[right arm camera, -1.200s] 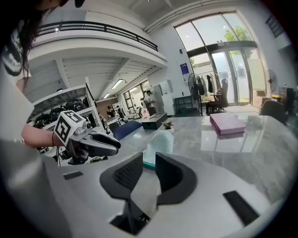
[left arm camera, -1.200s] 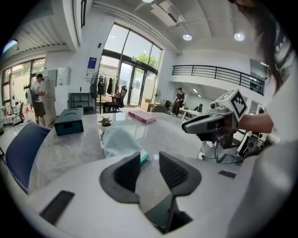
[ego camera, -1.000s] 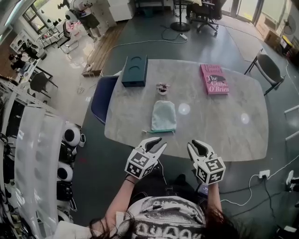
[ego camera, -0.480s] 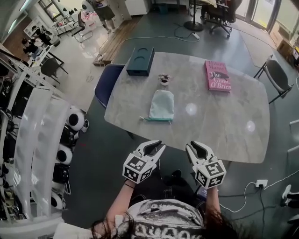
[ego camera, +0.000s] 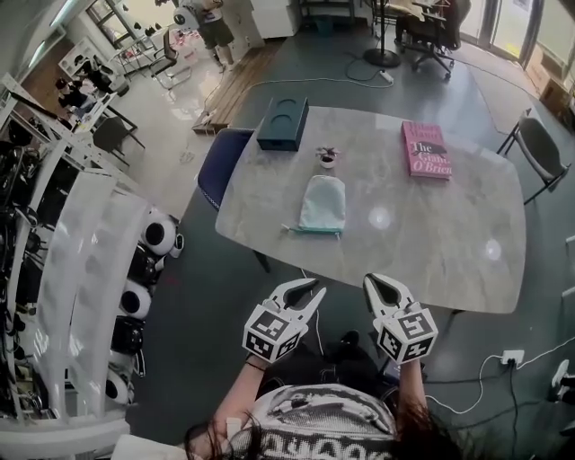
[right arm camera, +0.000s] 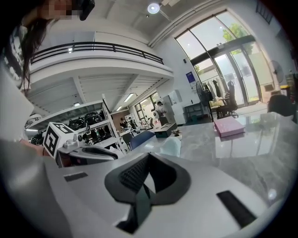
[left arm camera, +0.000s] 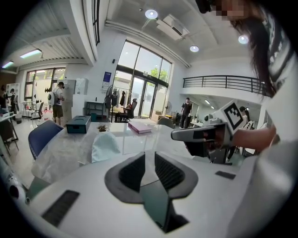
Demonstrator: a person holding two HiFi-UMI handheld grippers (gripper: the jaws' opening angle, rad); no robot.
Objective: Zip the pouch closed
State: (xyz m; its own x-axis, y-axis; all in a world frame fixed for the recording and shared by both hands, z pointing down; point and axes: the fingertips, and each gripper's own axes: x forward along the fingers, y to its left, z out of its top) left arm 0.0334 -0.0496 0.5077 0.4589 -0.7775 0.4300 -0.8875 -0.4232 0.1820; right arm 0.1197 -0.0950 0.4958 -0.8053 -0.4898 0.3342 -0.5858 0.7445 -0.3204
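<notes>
Pouch zipper: too small to judge. Small object near it unidentifiable. Far standing person cropped by top edge.

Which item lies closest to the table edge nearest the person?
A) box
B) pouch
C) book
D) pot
B: the pouch lies just inside the near edge of the table. The pot, book and box all sit further back.
</notes>
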